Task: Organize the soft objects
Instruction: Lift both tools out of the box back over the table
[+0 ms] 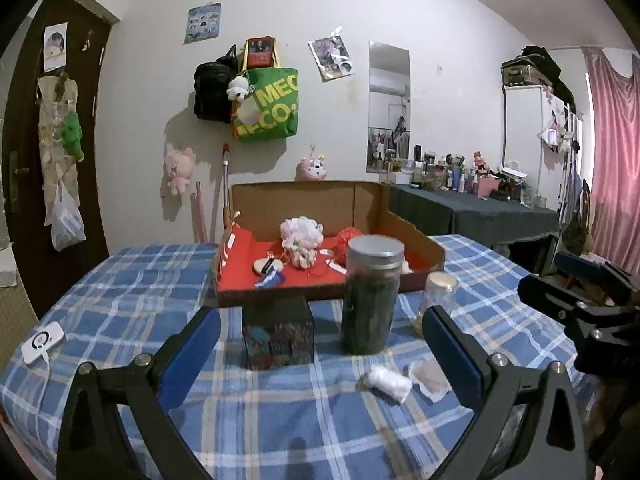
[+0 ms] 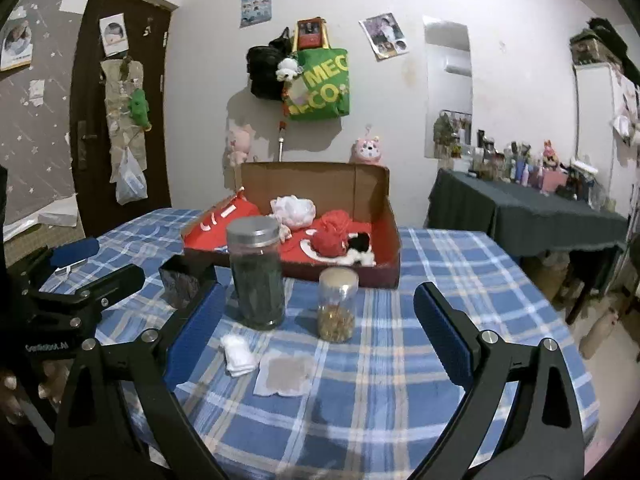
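So, both claws wide and empty, hovering over the plaid tablecloth on the near side of the clutter. Left to right: left gripper has nothing between its pads, with the dark patterned box and the tall dark jar straight ahead; right gripper equally spread, small jar ahead of it. The loose soft items sit between the two tools — a white cloth roll just in front of the tall jar, and a flat beige pad just beside it on the right, looks like touching or nearly so. Roll's long axis runs diagonally, far end toward the tall jar, near end toward the pad; the pad lies flat, no real heading. Cardboard tray behind the jars already holds the white pouf and red yarn ball, so I'd guess that's the destination. Risks: jars stand between the soft items and the tray — a low carry could tip them; the roll may unroll if pinched at one end; the pad is thin, pads may skate over it or bunch the tablecloth.
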`<state>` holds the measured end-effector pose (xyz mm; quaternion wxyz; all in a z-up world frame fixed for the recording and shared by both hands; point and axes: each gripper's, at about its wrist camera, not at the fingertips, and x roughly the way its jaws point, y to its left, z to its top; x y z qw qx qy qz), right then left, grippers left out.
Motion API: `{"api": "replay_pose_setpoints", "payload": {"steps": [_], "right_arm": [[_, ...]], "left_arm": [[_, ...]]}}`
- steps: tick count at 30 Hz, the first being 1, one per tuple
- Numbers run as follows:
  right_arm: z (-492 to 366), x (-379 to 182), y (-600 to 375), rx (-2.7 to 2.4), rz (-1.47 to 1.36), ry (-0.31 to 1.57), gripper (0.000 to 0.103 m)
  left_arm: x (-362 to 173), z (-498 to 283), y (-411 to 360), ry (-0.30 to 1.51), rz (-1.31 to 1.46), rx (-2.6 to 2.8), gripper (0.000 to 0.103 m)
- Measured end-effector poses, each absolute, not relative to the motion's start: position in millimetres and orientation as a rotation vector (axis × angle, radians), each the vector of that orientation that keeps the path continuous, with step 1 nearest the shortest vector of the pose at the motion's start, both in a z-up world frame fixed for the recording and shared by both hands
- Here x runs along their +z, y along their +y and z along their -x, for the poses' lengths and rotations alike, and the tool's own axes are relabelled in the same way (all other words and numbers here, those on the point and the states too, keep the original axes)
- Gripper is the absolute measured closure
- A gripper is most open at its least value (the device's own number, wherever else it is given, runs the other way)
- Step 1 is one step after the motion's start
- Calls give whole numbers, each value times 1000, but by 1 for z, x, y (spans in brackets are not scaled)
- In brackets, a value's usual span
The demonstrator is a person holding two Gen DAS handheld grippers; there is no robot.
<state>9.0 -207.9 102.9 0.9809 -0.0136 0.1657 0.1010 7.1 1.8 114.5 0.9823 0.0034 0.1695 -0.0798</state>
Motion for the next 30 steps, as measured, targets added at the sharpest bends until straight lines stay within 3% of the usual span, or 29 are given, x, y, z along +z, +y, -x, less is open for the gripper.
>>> {"api": "replay_pose_setpoints", "payload": {"steps": [16, 30], "right_arm": [[-27, 26, -211, 136, -25, 517, 6], [-36, 11, -211, 145, -35, 571, 6]], "left_arm": [[48, -16, -5, 464, -12, -102, 0], [30, -27, -2, 542, -8, -81, 0]]}}
